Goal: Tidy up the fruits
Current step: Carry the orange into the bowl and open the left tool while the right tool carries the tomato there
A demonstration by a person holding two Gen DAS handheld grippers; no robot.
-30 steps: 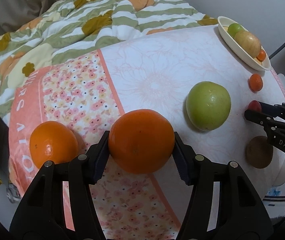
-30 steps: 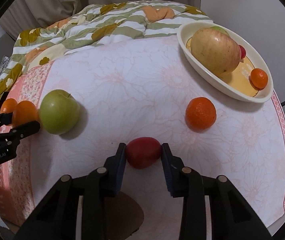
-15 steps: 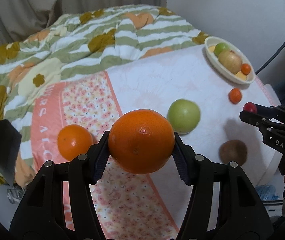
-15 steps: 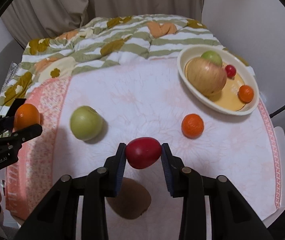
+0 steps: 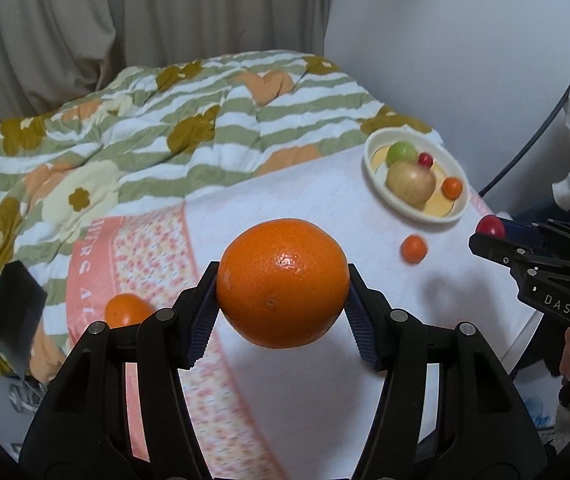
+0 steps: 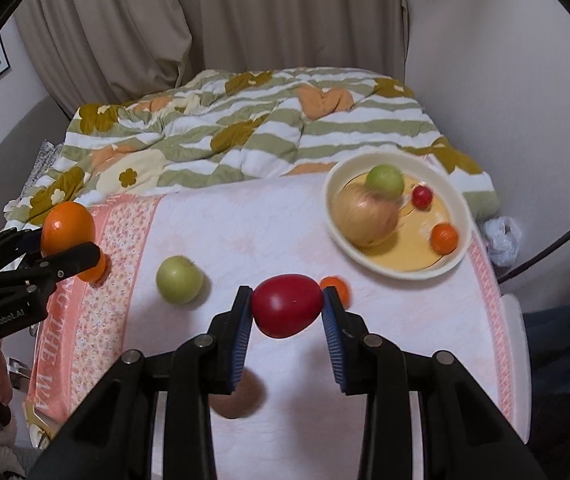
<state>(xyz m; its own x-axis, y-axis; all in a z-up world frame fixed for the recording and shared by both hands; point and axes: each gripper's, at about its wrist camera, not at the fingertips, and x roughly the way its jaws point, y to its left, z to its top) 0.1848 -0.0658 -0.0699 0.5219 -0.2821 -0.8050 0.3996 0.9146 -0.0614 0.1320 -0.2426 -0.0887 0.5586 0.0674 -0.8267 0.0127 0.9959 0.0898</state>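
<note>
My left gripper (image 5: 283, 294) is shut on a large orange (image 5: 283, 282) and holds it high above the table. My right gripper (image 6: 287, 312) is shut on a red egg-shaped fruit (image 6: 287, 305), also lifted. A cream bowl (image 6: 459, 206) at the back right holds a big yellowish apple (image 6: 365, 216), a green fruit (image 6: 385, 180), a small red fruit (image 6: 421, 197) and a small orange one (image 6: 444, 238). On the cloth lie a green apple (image 6: 179, 279), a small tangerine (image 5: 413, 249), a second orange (image 5: 127, 311) and a brown kiwi (image 6: 231, 404).
The table wears a pink floral cloth (image 6: 245, 232). A striped floral quilt (image 6: 245, 128) lies behind it on a bed. Curtains and a wall stand behind. A dark flat object (image 5: 11, 312) sits at the left edge. A cable (image 5: 525, 152) hangs at right.
Both grippers have risen and pulled back with their fruit; the table and bowl now look smaller and farther. The green apple is now hidden behind the held orange in the left view.
</note>
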